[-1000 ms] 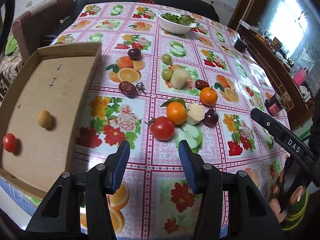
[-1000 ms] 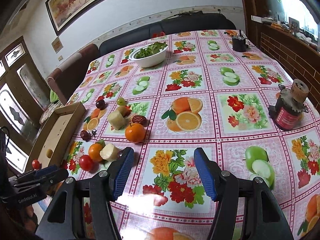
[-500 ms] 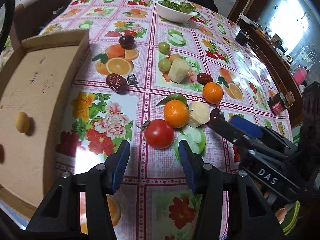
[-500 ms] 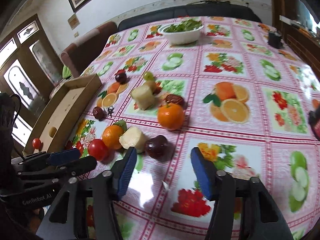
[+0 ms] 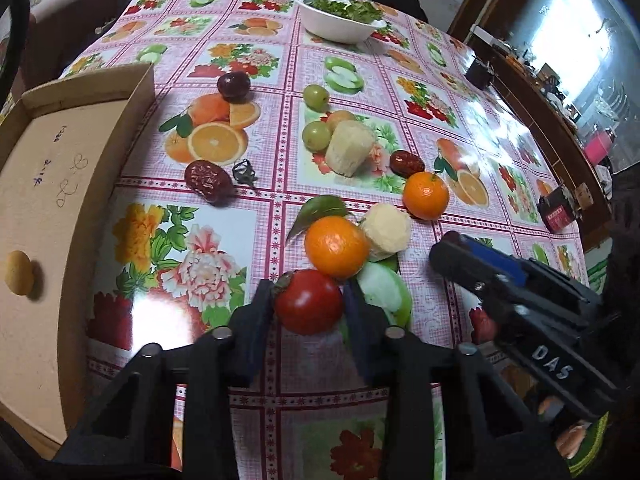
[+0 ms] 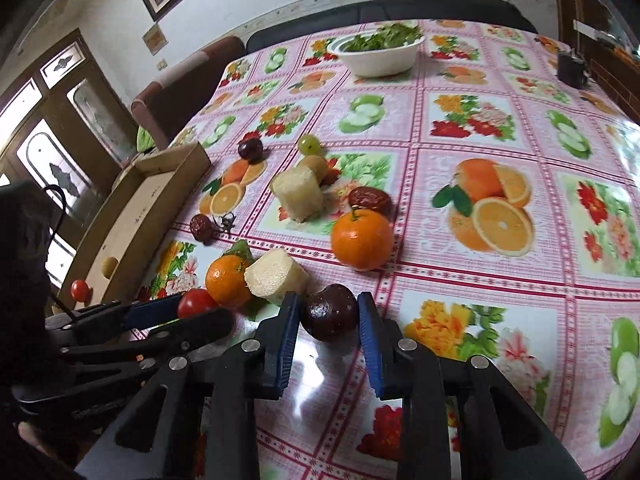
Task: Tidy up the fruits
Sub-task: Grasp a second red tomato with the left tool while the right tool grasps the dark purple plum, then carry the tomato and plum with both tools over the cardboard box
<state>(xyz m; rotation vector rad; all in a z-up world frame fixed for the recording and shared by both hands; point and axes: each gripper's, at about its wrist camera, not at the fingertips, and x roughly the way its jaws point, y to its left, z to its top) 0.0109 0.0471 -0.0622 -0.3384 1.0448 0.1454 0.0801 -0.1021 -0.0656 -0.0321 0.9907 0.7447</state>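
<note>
My left gripper (image 5: 308, 304) has its fingers on both sides of a red tomato (image 5: 309, 301) on the table, touching it. An orange (image 5: 336, 246) and a pale sugarcane chunk (image 5: 387, 227) lie just beyond. My right gripper (image 6: 329, 314) has its blue pads on both sides of a dark plum (image 6: 329, 312) on the table. The cardboard box (image 5: 48, 184) at the left holds a yellow fruit (image 5: 18, 273); the right wrist view also shows a small red one (image 6: 80, 289) in it.
Further fruits lie across the tablecloth: a second orange (image 5: 426, 195), red dates (image 5: 208, 181), green grapes (image 5: 316, 134), another plum (image 5: 233, 86), a larger cane chunk (image 5: 348, 150). A white bowl of greens (image 5: 340, 20) stands at the back. A red jar (image 5: 558, 213) stands at the right.
Both grippers have moved forward and down. The left jaws have come around the tomato and narrowed onto it. The right jaws have come around the dark plum and narrowed.
</note>
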